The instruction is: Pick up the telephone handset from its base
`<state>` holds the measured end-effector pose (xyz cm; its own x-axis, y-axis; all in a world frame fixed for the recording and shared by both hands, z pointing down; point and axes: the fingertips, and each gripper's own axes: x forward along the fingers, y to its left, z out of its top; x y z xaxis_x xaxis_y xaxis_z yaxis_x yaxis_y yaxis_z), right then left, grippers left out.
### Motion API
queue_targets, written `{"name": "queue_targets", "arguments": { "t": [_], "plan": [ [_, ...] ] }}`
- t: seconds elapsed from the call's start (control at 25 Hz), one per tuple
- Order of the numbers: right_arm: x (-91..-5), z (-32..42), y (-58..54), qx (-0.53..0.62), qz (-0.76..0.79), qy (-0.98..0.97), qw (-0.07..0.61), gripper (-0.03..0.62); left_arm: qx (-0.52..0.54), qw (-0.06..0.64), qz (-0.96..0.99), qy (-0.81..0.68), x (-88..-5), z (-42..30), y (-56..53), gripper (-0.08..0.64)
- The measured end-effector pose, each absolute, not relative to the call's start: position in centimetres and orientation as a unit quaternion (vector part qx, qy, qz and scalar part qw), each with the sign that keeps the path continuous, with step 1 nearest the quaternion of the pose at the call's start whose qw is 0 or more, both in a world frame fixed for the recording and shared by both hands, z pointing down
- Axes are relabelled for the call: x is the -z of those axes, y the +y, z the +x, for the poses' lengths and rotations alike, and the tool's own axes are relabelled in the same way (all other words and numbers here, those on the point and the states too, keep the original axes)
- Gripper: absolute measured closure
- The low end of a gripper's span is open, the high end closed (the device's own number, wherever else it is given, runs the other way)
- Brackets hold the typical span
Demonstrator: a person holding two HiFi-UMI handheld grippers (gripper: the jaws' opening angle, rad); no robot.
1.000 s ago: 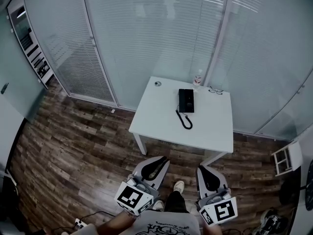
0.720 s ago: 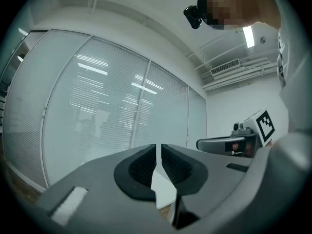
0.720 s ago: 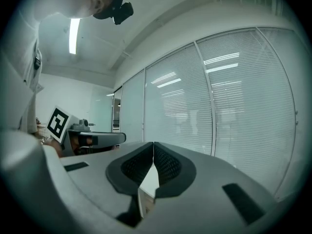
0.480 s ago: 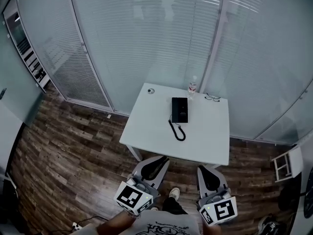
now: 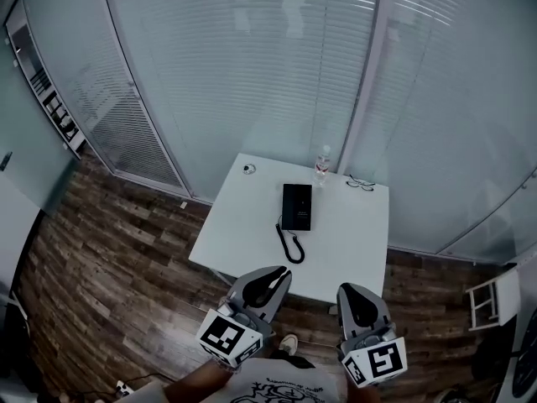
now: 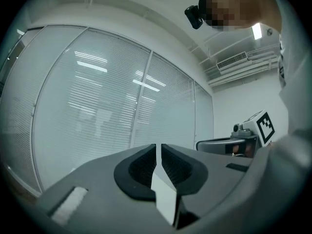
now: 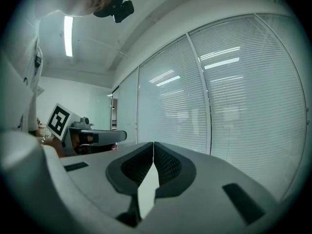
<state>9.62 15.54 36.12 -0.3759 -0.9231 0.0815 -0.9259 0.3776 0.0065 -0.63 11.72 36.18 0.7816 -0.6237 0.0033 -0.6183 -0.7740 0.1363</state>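
- Near the middle of the head view, the telephone (image 5: 297, 206) lies on the white tabletop (image 5: 352, 242). Its handset (image 5: 290, 206) looks seated on the base (too small to tell the two apart), and the cord (image 5: 289, 246) loops toward the near edge.
- Behind the phone stand a bottle (image 5: 321, 163) and a pair of glasses (image 5: 361, 183).
- Along the lower edge, the left claw (image 5: 277, 275) and the right claw (image 5: 349, 292) point level at the tabletop, well short of the phone.
- Both gripper views show the jaws pressed together with nothing between them, only window blinds (image 6: 97, 106) beyond.
- My judgement is that this is the approach and the pick is not yet begun.
- To do it well, open one claw before arriving and straddle the handset's narrow middle.
- Then close firmly and lift straight up, so the cord doesn't drag the base.
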Motion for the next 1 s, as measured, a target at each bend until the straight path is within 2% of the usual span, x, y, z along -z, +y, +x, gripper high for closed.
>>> {"name": "queue_targets", "arguments": {
  "t": [0.4, 1.0],
  "plan": [
    [-36.7, 14.0, 11.9, -0.022, 0.538, -0.842, 0.036, 0.586, 0.016, 0.065, 0.935, -0.349, -36.8, 3.5, 8.3, 0.528],
    [-37.7, 14.0, 6.3, -0.031, 0.532, -0.845, 0.043, 0.586, 0.013, 0.078, 0.936, -0.342, -38.2, 4.5, 2.5, 0.528]
  ]
}}
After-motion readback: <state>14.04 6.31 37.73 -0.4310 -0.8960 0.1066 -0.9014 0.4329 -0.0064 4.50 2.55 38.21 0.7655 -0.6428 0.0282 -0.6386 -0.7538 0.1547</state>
